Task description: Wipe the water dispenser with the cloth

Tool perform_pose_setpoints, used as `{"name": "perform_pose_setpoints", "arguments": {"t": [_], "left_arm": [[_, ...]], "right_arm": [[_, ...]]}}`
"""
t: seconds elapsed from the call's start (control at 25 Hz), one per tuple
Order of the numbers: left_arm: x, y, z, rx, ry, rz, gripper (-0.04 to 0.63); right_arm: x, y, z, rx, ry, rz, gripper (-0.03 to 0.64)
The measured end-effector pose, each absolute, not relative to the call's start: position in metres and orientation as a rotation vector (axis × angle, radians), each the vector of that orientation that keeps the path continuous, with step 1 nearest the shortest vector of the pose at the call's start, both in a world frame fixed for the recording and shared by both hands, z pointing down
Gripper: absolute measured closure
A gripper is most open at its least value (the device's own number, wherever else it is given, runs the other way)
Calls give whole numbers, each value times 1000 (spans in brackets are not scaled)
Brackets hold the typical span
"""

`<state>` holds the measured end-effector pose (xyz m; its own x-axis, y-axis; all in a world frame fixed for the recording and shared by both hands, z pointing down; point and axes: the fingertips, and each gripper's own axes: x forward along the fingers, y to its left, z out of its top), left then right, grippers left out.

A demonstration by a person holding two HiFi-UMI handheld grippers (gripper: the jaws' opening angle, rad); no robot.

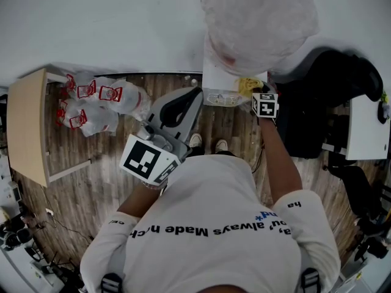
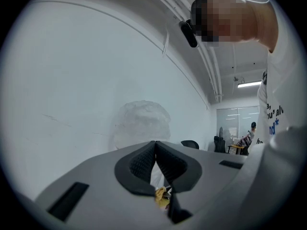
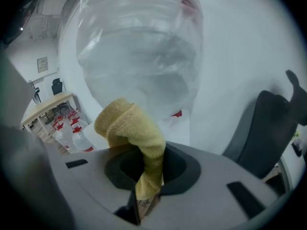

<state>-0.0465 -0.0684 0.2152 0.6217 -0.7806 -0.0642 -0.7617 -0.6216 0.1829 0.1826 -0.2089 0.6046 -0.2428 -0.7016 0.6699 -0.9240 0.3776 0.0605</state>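
Yellow terry cloth [image 3: 132,126]: clamped in closed jaws of right gripper [image 3: 144,169], at white water dispenser [image 1: 221,81] below its clear bottle [image 3: 139,47]; contact unclear. Left gripper [image 2: 155,147]: jaws together, empty. Head view hid the dispenser's front.

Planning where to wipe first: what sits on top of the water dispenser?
A large clear water bottle, wrapped in plastic film, stands on the white dispenser. It covers the dispenser's top, so that surface is hidden. The right gripper holds the yellow cloth near it.

White lettered T-shirt [image 1: 208,194]; grey left tongs [image 2: 155,143]
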Motion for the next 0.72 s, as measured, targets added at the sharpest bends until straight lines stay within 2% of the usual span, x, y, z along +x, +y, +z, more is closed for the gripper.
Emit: {"name": "perform_pose_setpoints", "arguments": {"t": [0.4,0.72], "left_arm": [[-45,-78,219,2693,-1293,-187,575],[-46,-92,223,2680,-1305,-169,575]], "right_arm": [[241,-266,612,1474,-1935,506,551],[246,-290,617,1450,-1898,513,551]]}}
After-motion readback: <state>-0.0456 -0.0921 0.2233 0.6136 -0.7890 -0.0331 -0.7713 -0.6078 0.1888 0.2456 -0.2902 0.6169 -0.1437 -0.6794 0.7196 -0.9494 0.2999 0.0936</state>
